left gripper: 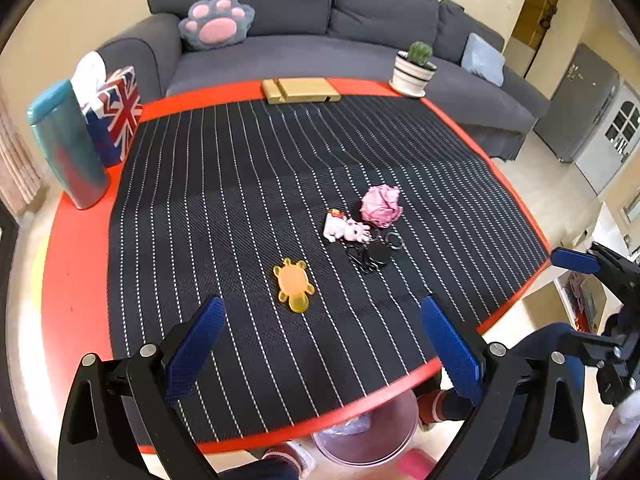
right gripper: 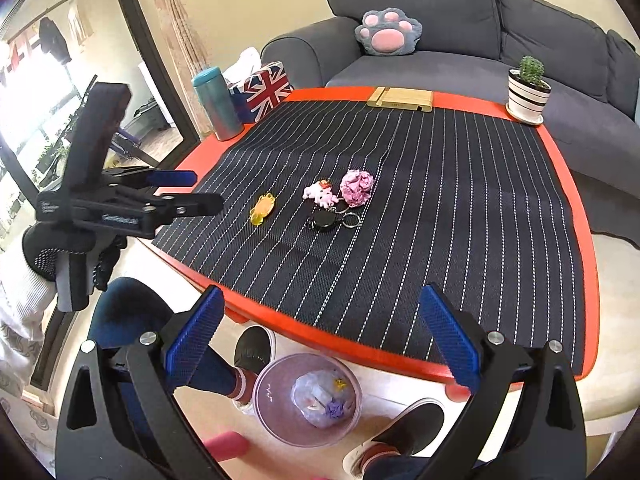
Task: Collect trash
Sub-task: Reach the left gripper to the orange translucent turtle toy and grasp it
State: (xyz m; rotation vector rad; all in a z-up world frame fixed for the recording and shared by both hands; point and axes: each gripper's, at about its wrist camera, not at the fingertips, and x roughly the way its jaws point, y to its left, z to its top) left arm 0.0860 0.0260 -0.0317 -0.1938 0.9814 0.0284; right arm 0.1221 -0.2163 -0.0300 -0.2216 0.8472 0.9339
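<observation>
pink paper ball (right gripper: 356, 187) on striped mat (right gripper: 460, 200), bin (right gripper: 307, 399) below

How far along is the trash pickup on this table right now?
Done: the bin on the floor by the table edge already holds some crumpled scraps. In hand: nothing; the left tool and right tool are both open and empty. Left: the pink crumpled paper ball sits on the mat beside the plush keychain.

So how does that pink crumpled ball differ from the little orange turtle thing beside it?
The pink paper ball is crumpled, rounded and opaque; the orange turtle is flat, smooth and translucent. The ball sits farther back, next to the white plush keychain; the turtle lies alone, nearer the tools. Both rest on the striped mat, untouched.
</observation>
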